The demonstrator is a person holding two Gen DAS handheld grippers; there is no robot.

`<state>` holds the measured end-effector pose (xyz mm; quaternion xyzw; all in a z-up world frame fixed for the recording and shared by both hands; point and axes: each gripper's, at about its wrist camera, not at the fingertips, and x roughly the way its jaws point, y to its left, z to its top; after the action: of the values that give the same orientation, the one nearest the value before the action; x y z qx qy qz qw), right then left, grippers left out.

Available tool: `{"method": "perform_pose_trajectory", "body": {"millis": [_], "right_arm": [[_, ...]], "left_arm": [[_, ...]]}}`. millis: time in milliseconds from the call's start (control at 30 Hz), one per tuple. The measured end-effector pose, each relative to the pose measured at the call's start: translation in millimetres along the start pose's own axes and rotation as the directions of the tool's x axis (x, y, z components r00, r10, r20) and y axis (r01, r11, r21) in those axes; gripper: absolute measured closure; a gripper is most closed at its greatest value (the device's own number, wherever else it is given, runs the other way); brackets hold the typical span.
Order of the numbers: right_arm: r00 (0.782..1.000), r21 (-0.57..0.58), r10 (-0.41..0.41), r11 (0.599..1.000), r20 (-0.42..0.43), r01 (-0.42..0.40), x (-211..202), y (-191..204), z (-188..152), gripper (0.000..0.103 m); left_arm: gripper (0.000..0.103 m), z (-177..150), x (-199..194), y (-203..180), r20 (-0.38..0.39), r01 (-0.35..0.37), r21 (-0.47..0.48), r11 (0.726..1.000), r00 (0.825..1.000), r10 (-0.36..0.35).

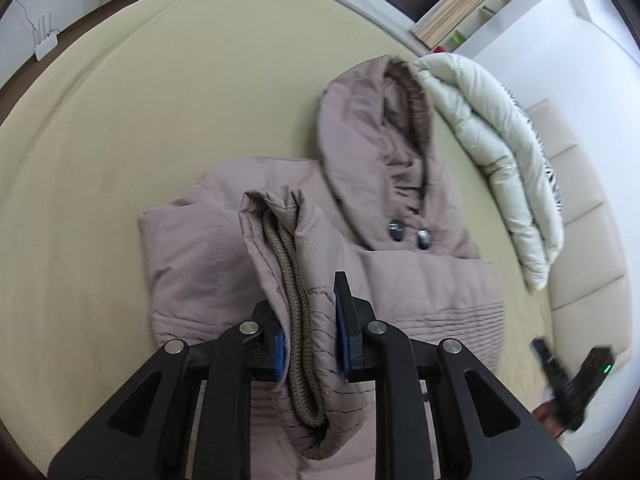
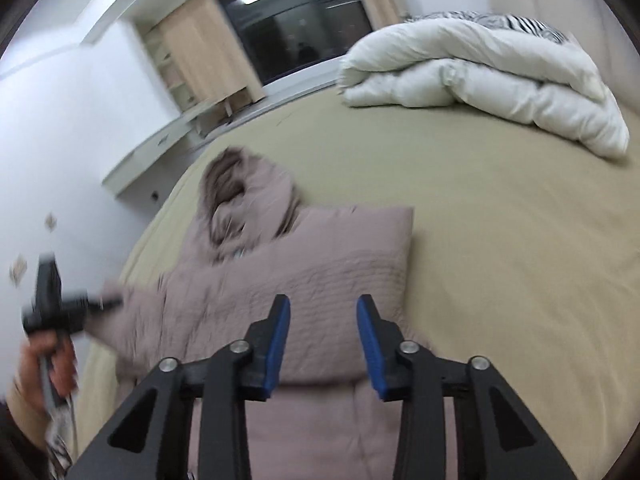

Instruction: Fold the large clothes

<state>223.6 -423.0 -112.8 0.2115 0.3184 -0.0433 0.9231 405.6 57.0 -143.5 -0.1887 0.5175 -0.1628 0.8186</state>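
Observation:
A mauve padded jacket lies on the bed, its hood pointing away from me. My left gripper is shut on a sleeve with a brown knit cuff, and holds it lifted over the jacket's body. In the right wrist view the same jacket lies blurred below my right gripper, whose blue pads stand apart with nothing between them. The left gripper shows at the left edge, in a person's hand. The right gripper appears blurred at the lower right of the left wrist view.
The jacket rests on a beige sheet that covers the bed. A folded white duvet lies beside the hood, against a padded headboard. A white router stands on the floor beyond the bed. A dark window is behind.

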Motion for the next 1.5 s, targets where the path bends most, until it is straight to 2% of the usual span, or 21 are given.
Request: {"method": "perform_pose_trajectory", "body": {"millis": [133,233,300,367,400,467,533,633,733,833,900,933,1000,1067,1200,1267,1300,1333,1400,1467,1500], "right_arm": [[0.999,0.078,0.045,0.996,0.012,-0.046,23.8,-6.7,31.0,0.071],[0.998,0.064,0.059,0.996,-0.035,-0.057,51.0,-1.3,31.7,0.072],[0.993,0.005,-0.017,1.000,-0.120,0.018,84.1,-2.1,23.4,0.076],[0.968,-0.026,-0.089,0.996,-0.234,0.085,127.3,-15.6,3.0,0.080],[0.973,-0.048,-0.084,0.996,-0.213,0.075,133.8,-20.8,-5.0,0.081],[0.978,-0.099,-0.093,0.992,-0.188,0.075,132.0,-18.5,-5.8,0.081],[0.970,-0.117,-0.119,0.989,-0.212,0.096,123.9,-10.9,1.4,0.079],[0.978,-0.131,-0.124,0.986,-0.166,0.102,99.1,-1.5,13.5,0.077],[0.992,-0.133,-0.068,0.990,-0.111,0.053,75.5,9.8,16.1,0.077],[0.983,-0.204,-0.112,0.976,-0.142,0.082,93.3,20.7,3.4,0.060],[0.963,-0.217,-0.158,0.970,-0.219,0.110,124.6,11.9,-14.7,0.055],[0.970,-0.224,-0.152,0.969,-0.189,0.108,129.4,7.9,-21.3,0.054],[0.975,-0.226,-0.148,0.968,-0.164,0.109,126.8,7.5,-23.2,0.052],[0.971,-0.216,-0.156,0.970,-0.180,0.116,117.1,11.8,-15.4,0.052],[0.990,-0.201,-0.123,0.974,-0.071,0.106,84.5,12.2,1.1,0.047],[0.974,-0.200,-0.175,0.969,-0.144,0.145,105.5,1.6,-5.4,0.033],[0.954,-0.207,-0.187,0.968,-0.233,0.139,125.7,-4.9,-14.2,0.032],[0.955,-0.225,-0.193,0.964,-0.226,0.142,128.7,-4.4,-16.9,0.032],[0.958,-0.232,-0.201,0.961,-0.203,0.152,121.1,4.9,-6.8,0.032],[0.982,-0.161,-0.128,0.981,-0.136,0.105,101.7,5.9,8.9,0.031],[0.989,-0.138,-0.102,0.987,-0.104,0.087,93.8,6.2,16.9,0.025]], "left_arm": [[0.085,-8.6,13.2,24.5,0.002,-0.015,-0.012,1.000,1.000,0.015],[0.084,-12.5,23.6,32.0,0.007,-0.032,0.000,0.999,0.999,0.032],[0.080,-18.8,26.3,33.5,0.016,-0.039,0.008,0.999,0.999,0.039],[0.078,-24.4,20.0,43.6,0.015,-0.006,-0.015,1.000,1.000,0.006],[0.076,-25.0,17.6,50.5,0.011,0.019,-0.041,0.999,1.000,-0.019],[0.076,-27.4,11.8,55.7,0.016,0.023,-0.060,0.998,1.000,-0.023],[0.076,-28.1,-6.3,53.8,0.057,-0.040,-0.044,0.998,0.997,0.043],[0.076,-28.6,-51.9,45.7,0.191,-0.191,-0.018,0.981,0.963,0.191],[0.076,-35.8,-65.9,10.9,0.261,-0.201,0.086,0.976,0.950,0.173],[0.076,-52.2,-29.8,-33.2,0.208,-0.215,0.265,0.940,0.965,0.162],[0.076,-62.0,9.5,-36.7,0.126,-0.213,0.283,0.935,0.975,0.184],[0.076,-66.1,28.8,-31.5,0.089,-0.219,0.265,0.939,0.975,0.202],[0.076,-74.2,44.7,-24.8,0.107,-0.238,0.273,0.932,0.970,0.217],[0.076,-76.8,41.1,-26.4,0.118,-0.242,0.278,0.929,0.969,0.218],[0.076,-73.8,10.7,-30.1,0.184,-0.212,0.272,0.939,0.969,0.166],[0.076,-65.1,2.8,-31.7,0.194,-0.195,0.245,0.950,0.970,0.149],[0.076,-61.1,-0.9,-32.6,0.193,-0.183,0.234,0.955,0.971,0.139],[0.076,-52.0,-2.9,-33.4,0.189,-0.174,0.222,0.959,0.973,0.132],[0.076,-30.7,3.8,-44.6,0.175,-0.170,0.213,0.962,0.975,0.134],[0.075,-8.4,12.1,-59.7,0.190,-0.169,0.226,0.959,0.974,0.126],[0.072,7.6,20.3,-70.8,0.193,-0.172,0.231,0.958,0.973,0.128]]}}
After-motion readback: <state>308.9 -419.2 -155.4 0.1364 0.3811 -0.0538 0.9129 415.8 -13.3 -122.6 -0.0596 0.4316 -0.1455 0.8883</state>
